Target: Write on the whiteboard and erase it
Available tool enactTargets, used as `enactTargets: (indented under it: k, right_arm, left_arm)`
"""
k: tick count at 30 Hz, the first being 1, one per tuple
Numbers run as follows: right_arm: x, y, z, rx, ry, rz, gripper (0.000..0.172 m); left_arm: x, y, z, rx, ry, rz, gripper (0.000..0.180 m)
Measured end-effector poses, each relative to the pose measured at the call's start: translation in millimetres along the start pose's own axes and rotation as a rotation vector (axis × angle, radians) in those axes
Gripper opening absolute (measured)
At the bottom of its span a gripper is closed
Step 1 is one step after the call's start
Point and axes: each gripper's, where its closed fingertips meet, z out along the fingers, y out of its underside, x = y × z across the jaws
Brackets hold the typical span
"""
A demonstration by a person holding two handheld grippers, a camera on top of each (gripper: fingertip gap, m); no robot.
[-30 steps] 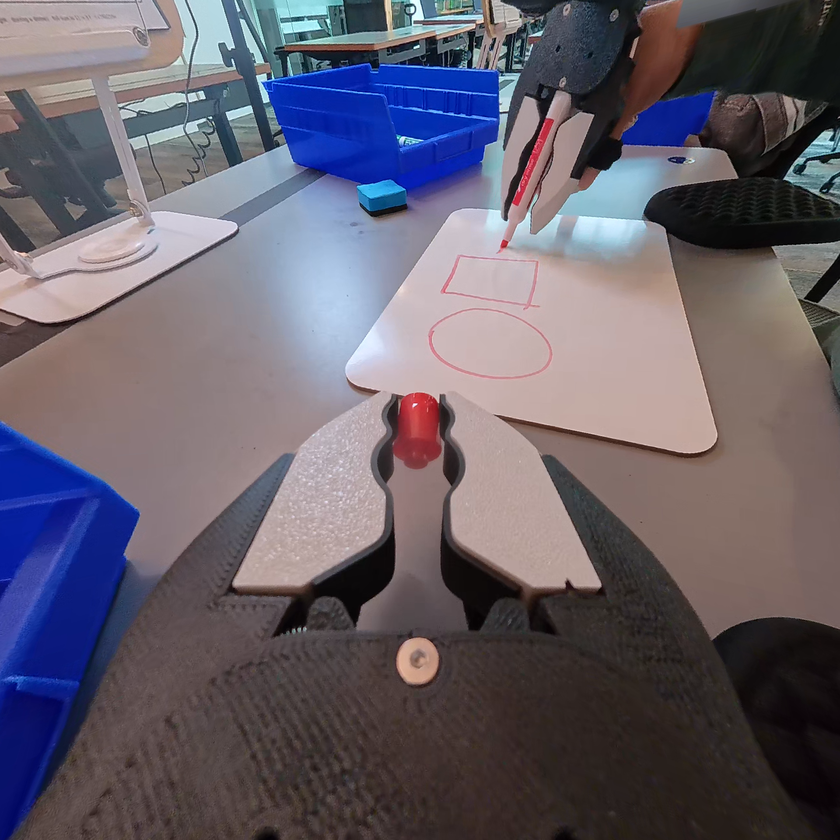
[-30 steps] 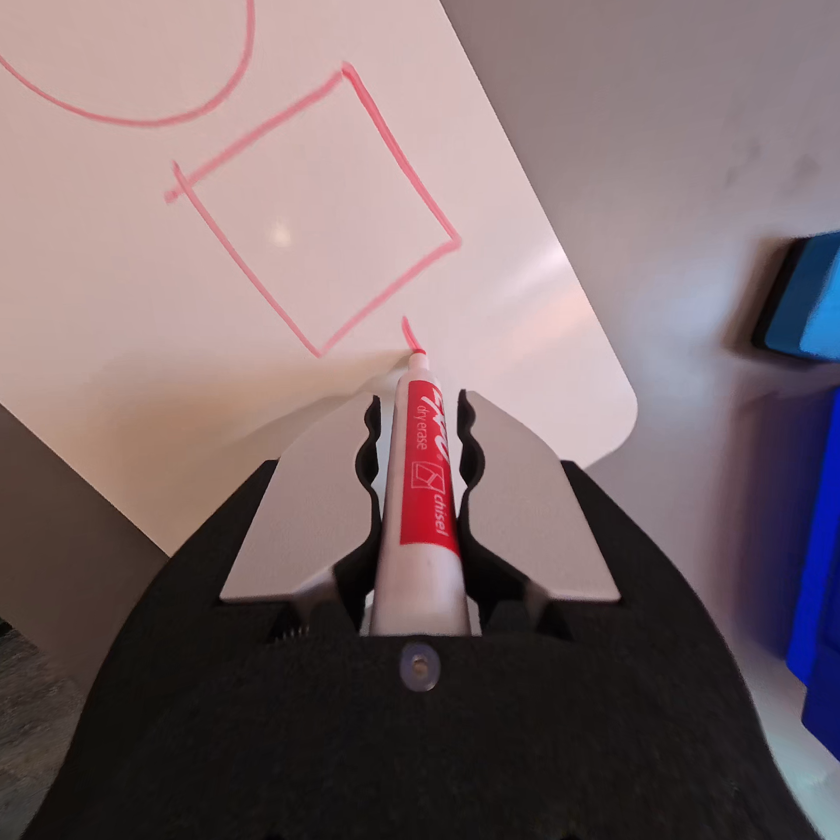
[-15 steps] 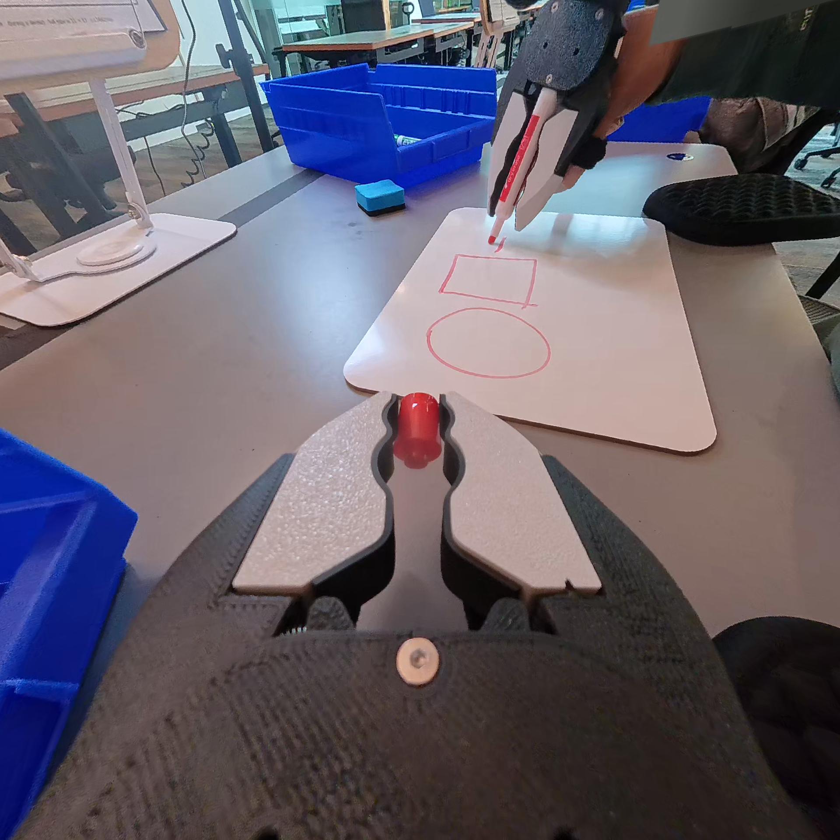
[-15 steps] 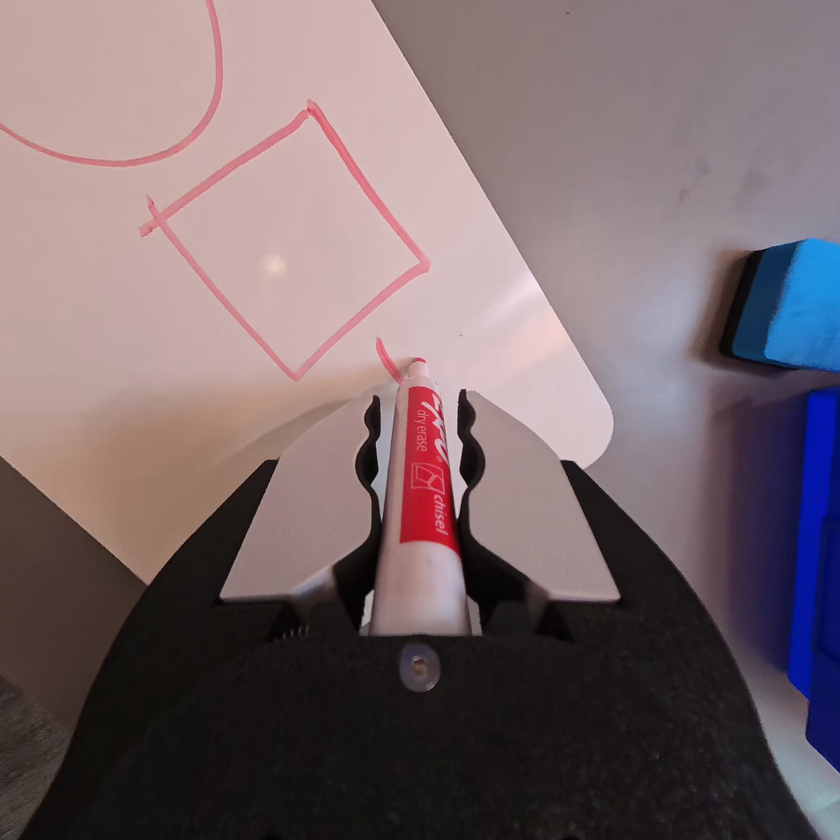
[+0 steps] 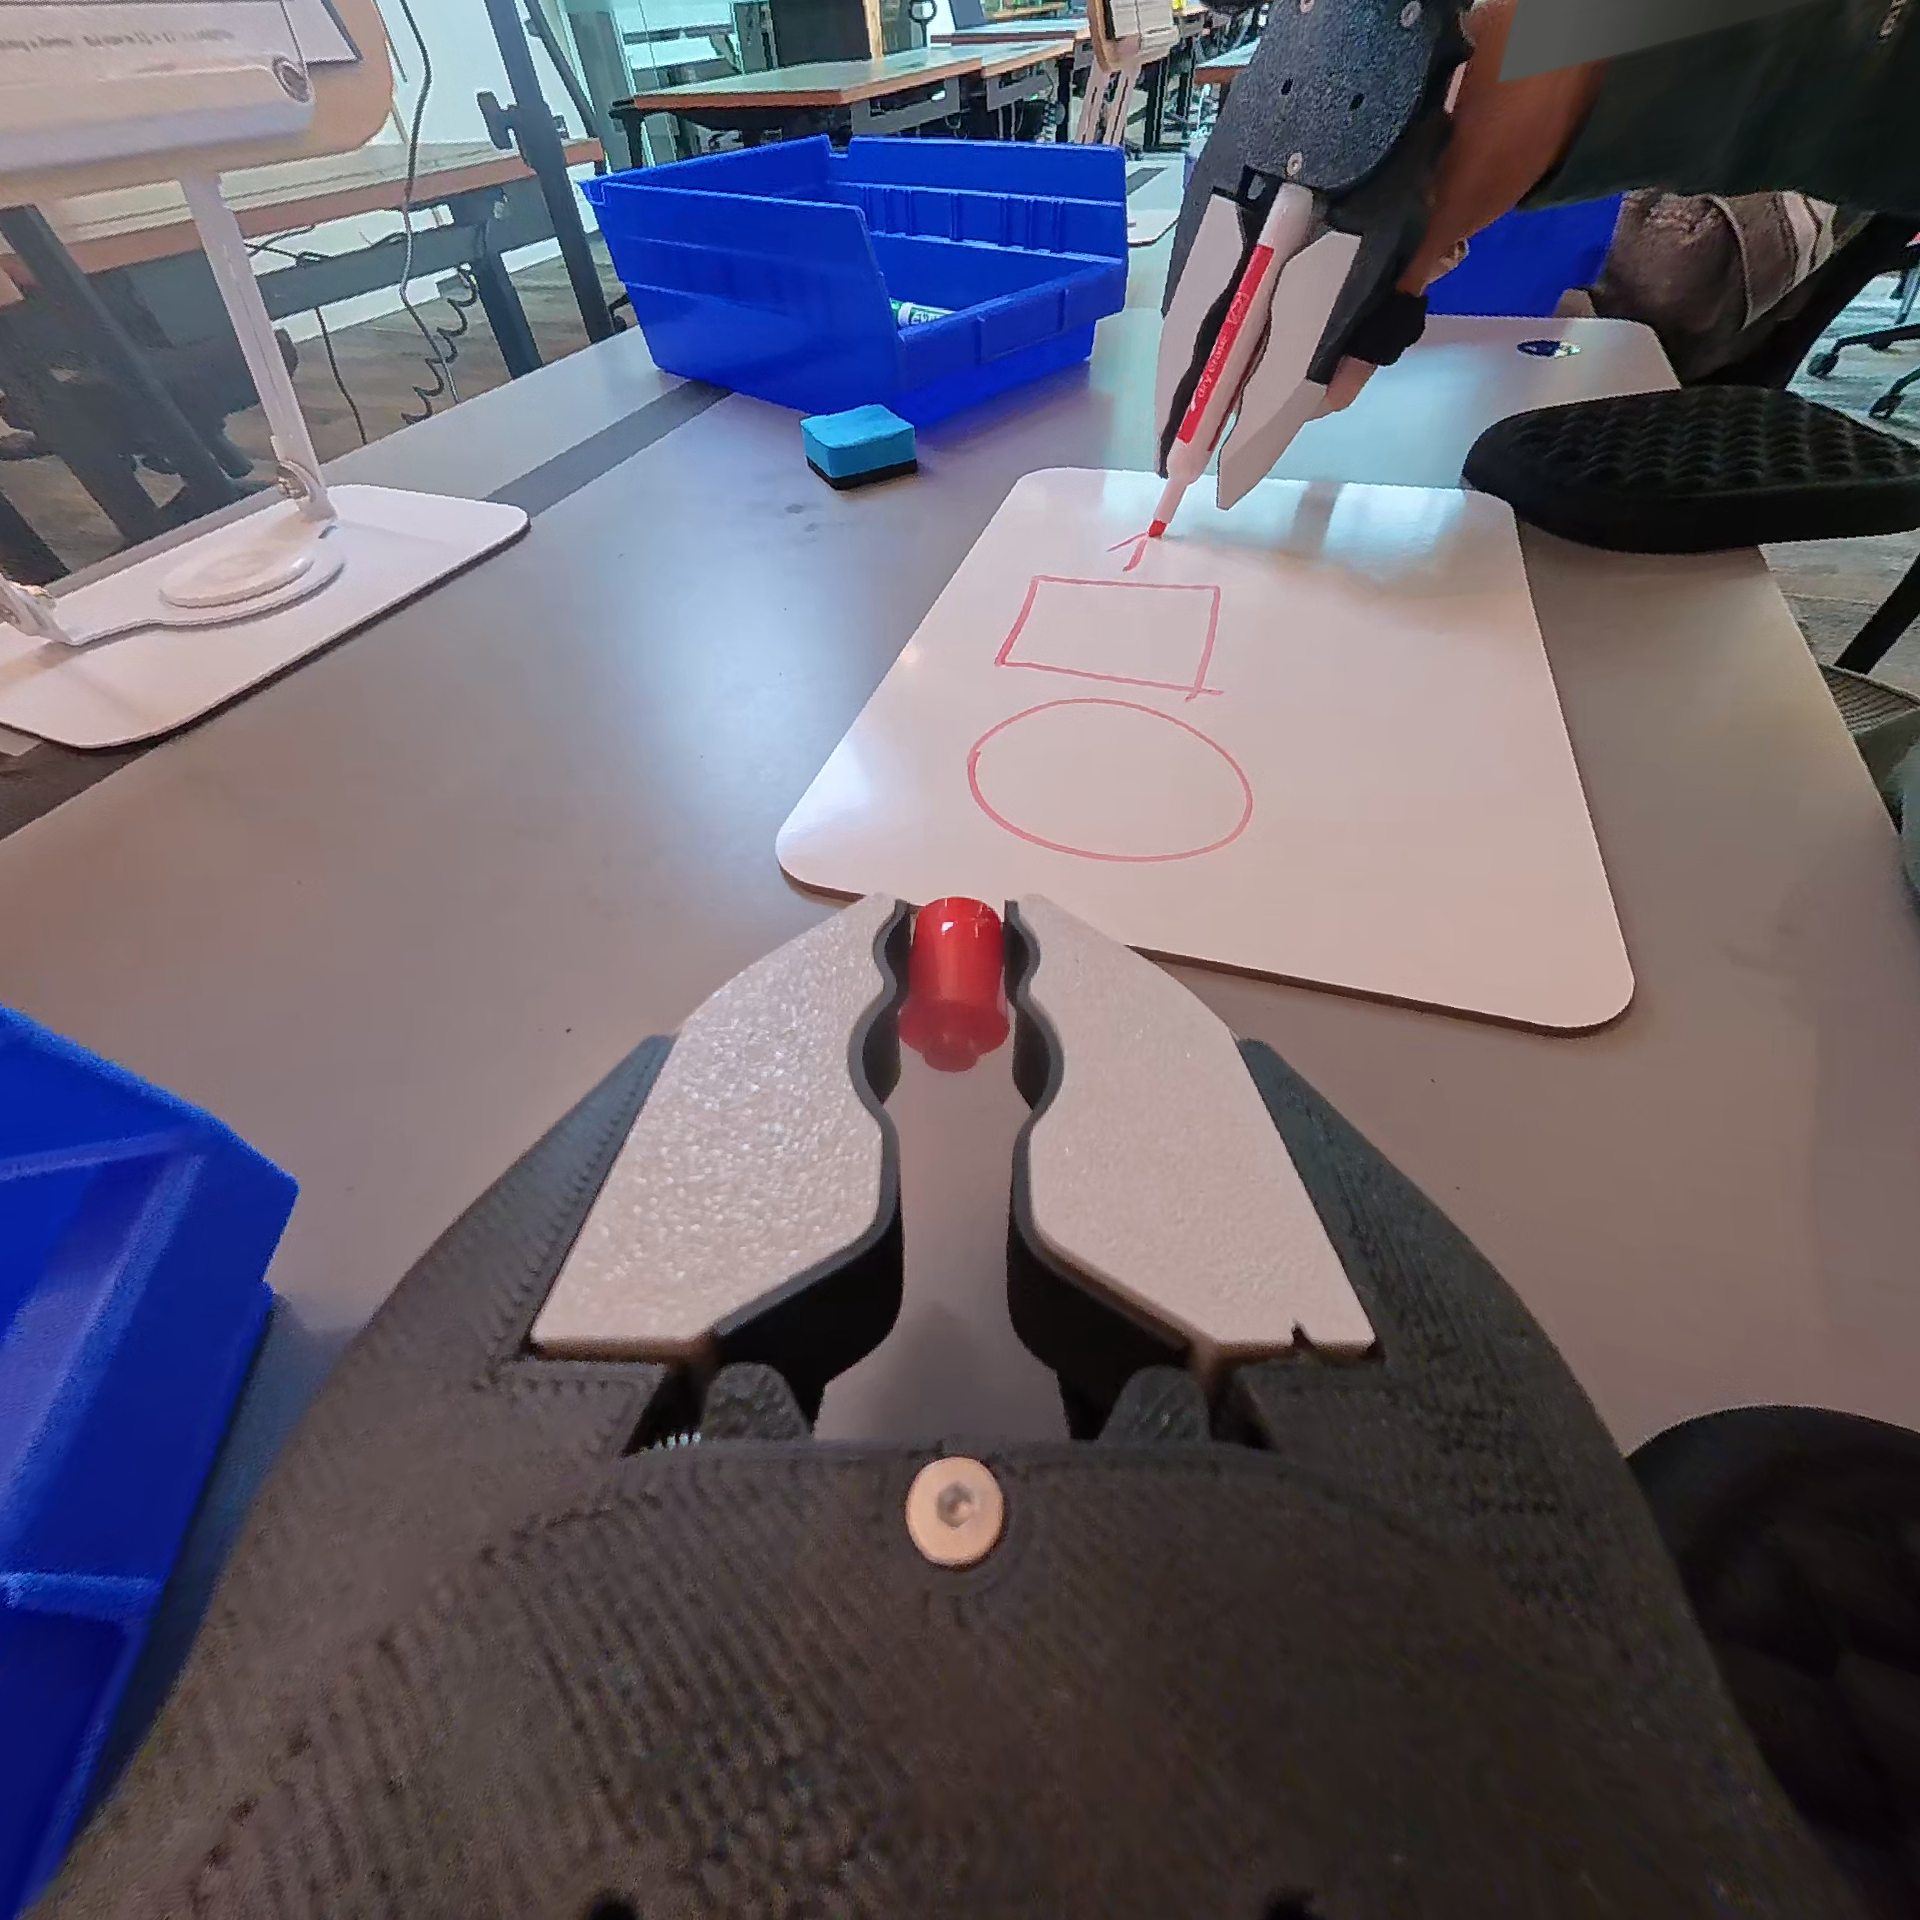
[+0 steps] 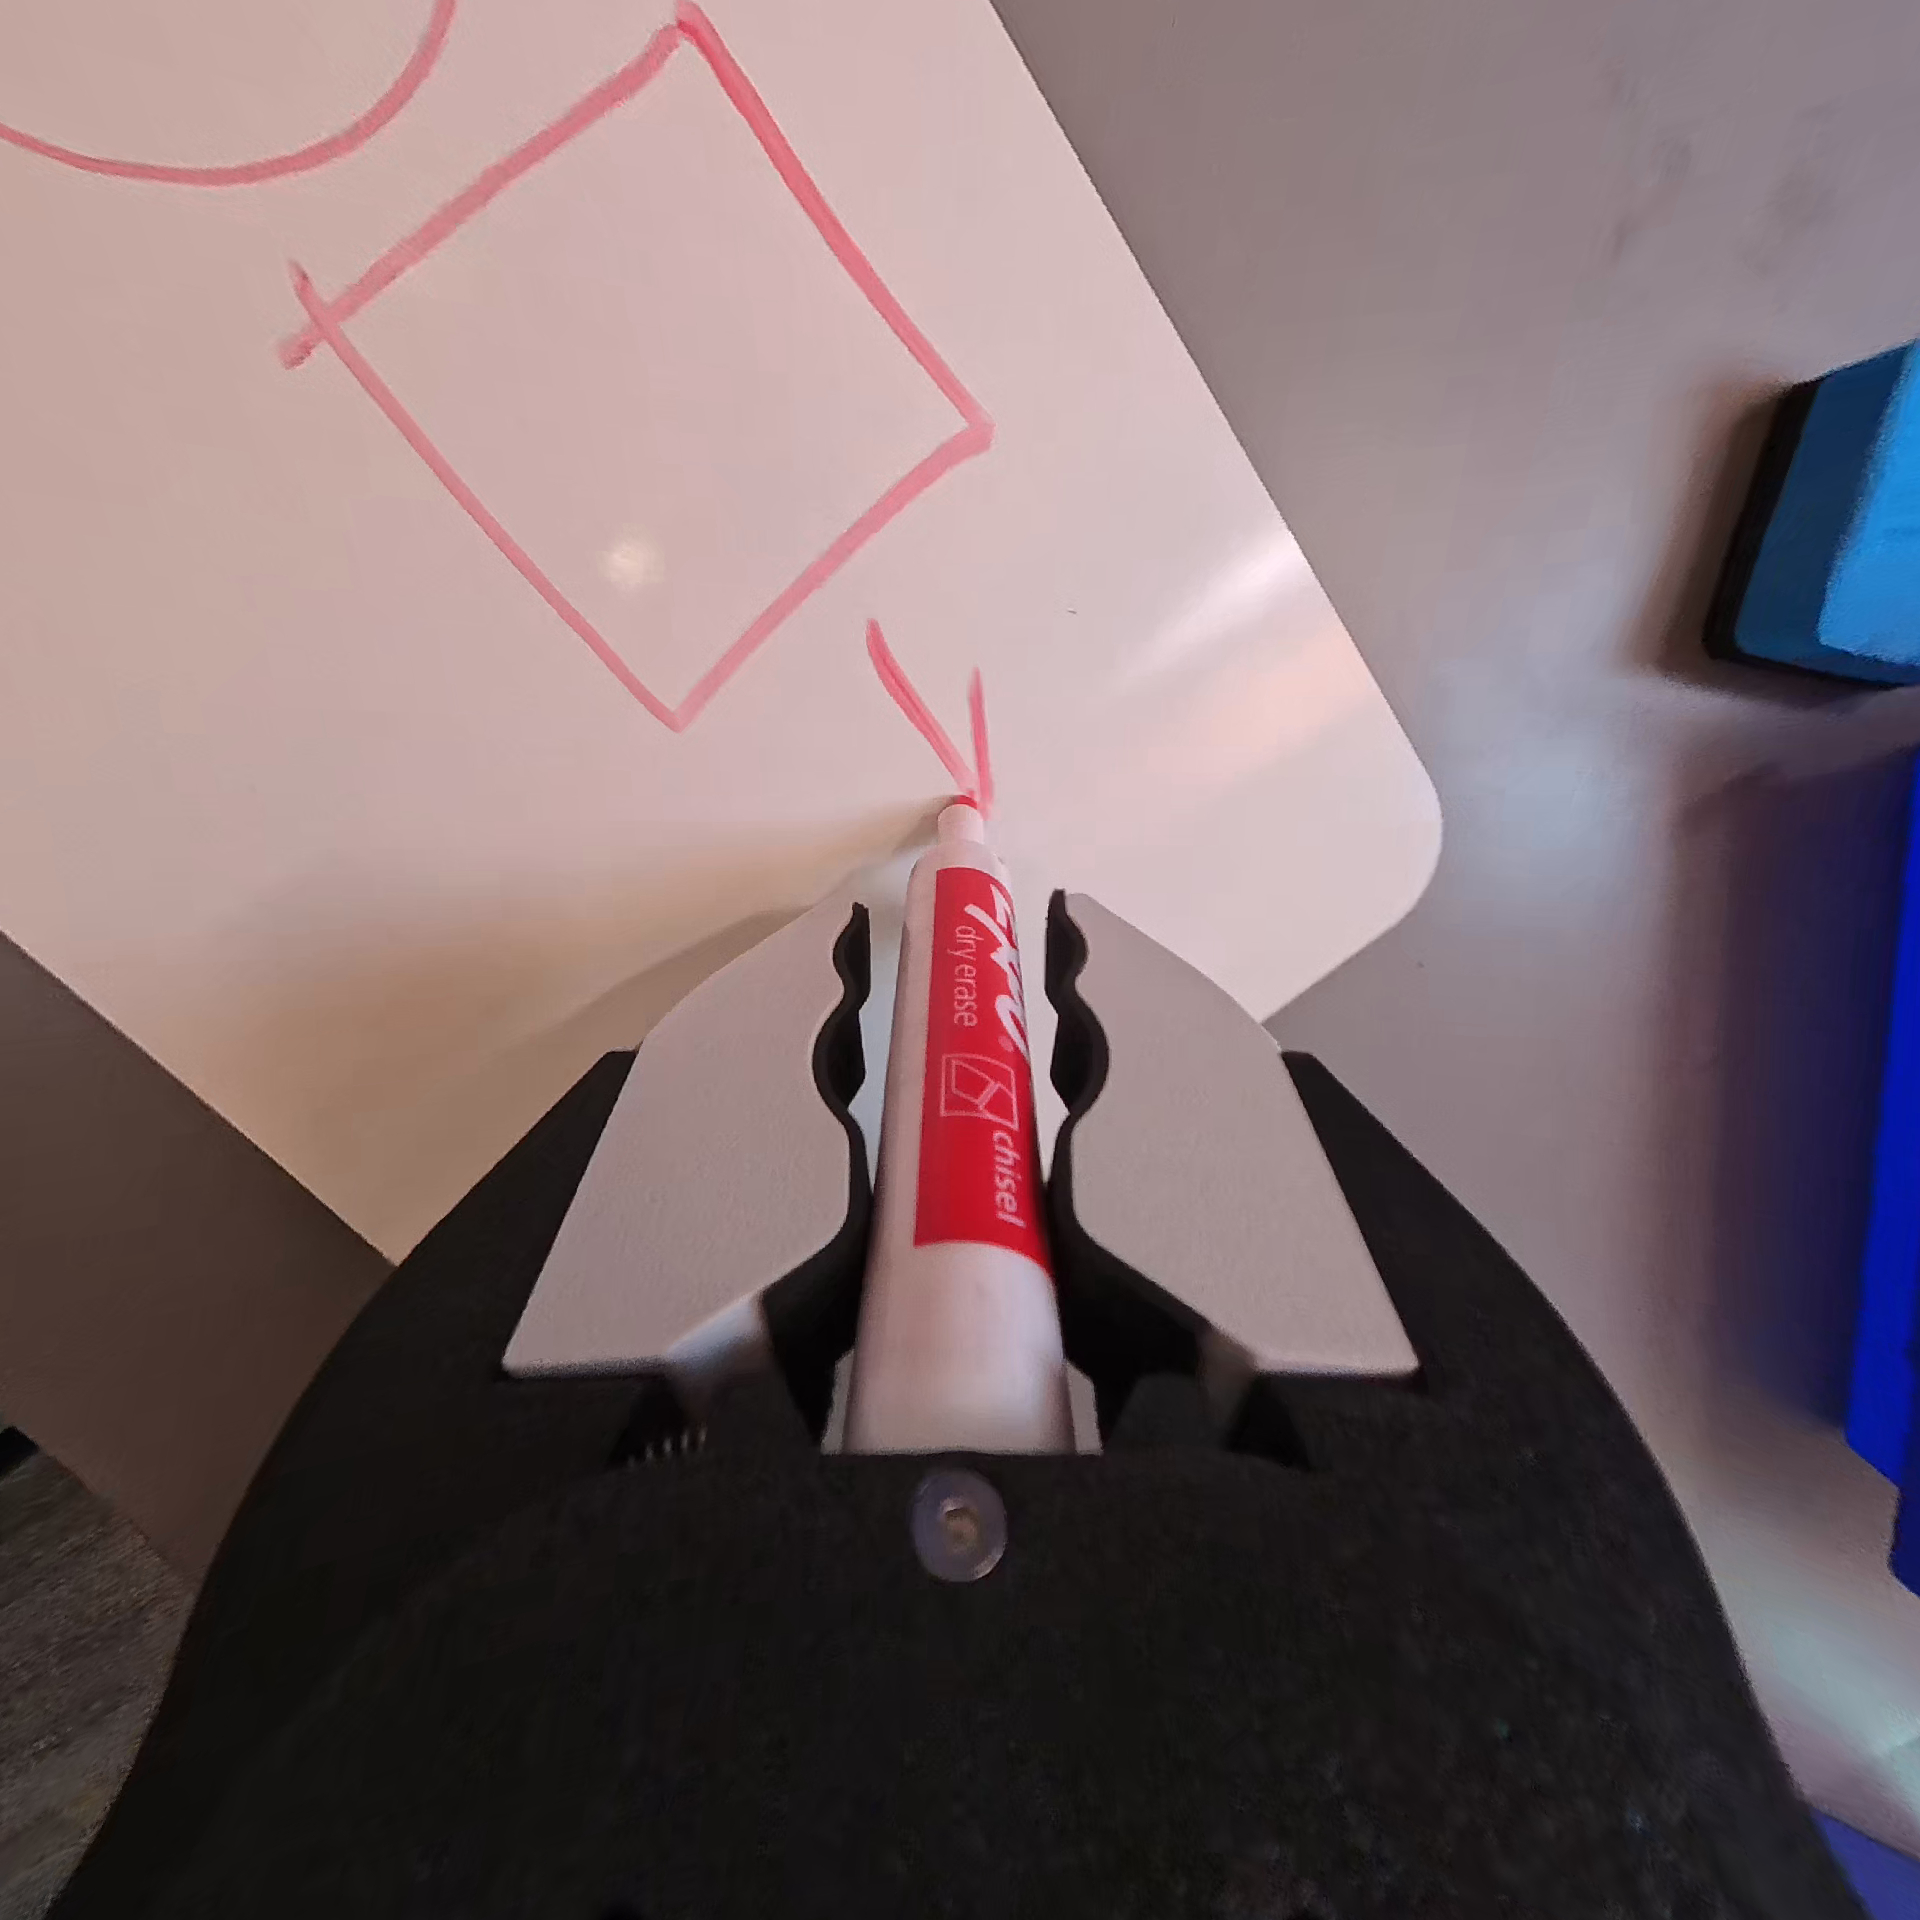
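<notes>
Nearest, the left gripper (image 5: pixel 954 971) is closed on a small red plastic marker cap (image 5: pixel 952 987), its fingers pressing both sides, just before the near edge of the flat white whiteboard (image 5: pixel 1403 790) lying on the grey table (image 5: pixel 468 831). On the board are a red circle (image 5: pixel 1110 779) and, behind it, a red square (image 5: pixel 1110 634). Farther, the right gripper (image 6: pixel 954 914) grips a white marker with red label (image 6: pixel 961 1122), its tip touching the board beside a small V-shaped red stroke (image 6: pixel 925 717). Beyond the board lie a blue eraser block (image 5: pixel 858 445) and a blue plastic bin (image 5: pixel 862 260).
</notes>
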Motion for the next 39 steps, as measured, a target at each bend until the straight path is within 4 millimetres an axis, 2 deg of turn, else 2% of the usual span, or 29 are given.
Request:
enactTargets:
  k: [4, 6, 8, 11, 15, 25, 31, 35, 39]
  right_arm:
    - [-23.4, -8.2, 0.7, 0.004, -0.054, -0.049, 0.034]
    - [-26.9, -9.4, -0.3, 0.006, -0.05, -0.065, 0.036]
    - [-18.2, -9.1, -4.5, 0.025, -0.034, -0.039, 0.036]
    - [9.4, -0.5, -12.3, 0.032, 0.023, 0.014, 0.034]
    - [30.5, 11.2, -9.4, 0.021, 0.037, 0.066, 0.034]
    - [38.1, -0.9, -1.4, 0.008, 0.031, 0.051, 0.034]
    - [45.2, 1.8, 2.4, -0.027, 0.049, 0.047, 0.034]
    - [37.6, 2.8, 2.4, -0.041, 0.032, 0.036, 0.034]
    - [10.4, 5.5, -1.4, -0.053, -0.022, 0.011, 0.034]
  left_arm:
    - [-0.5, -0.8, -0.7, 0.002, -0.005, 0.002, 0.017]
    - [-0.5, -0.4, -0.7, 0.001, -0.002, -0.001, 0.017]
    - [-0.1, -0.3, -0.8, 0.0, 0.0, 0.001, 0.017]
    - [0.5, -0.2, -0.7, -0.001, 0.002, 0.003, 0.017]
    - [0.2, 0.8, -0.1, -0.005, 0.002, 0.001, 0.017]
    - [0.3, 0.7, -0.5, -0.006, 0.0, 0.004, 0.017]
    - [0.8, 0.8, -0.4, -0.007, 0.002, 0.006, 0.017]
    - [0.8, 0.9, -0.4, -0.008, 0.001, 0.007, 0.017]
    - [1.1, 1.3, 0.1, -0.01, 0.003, 0.009, 0.017]
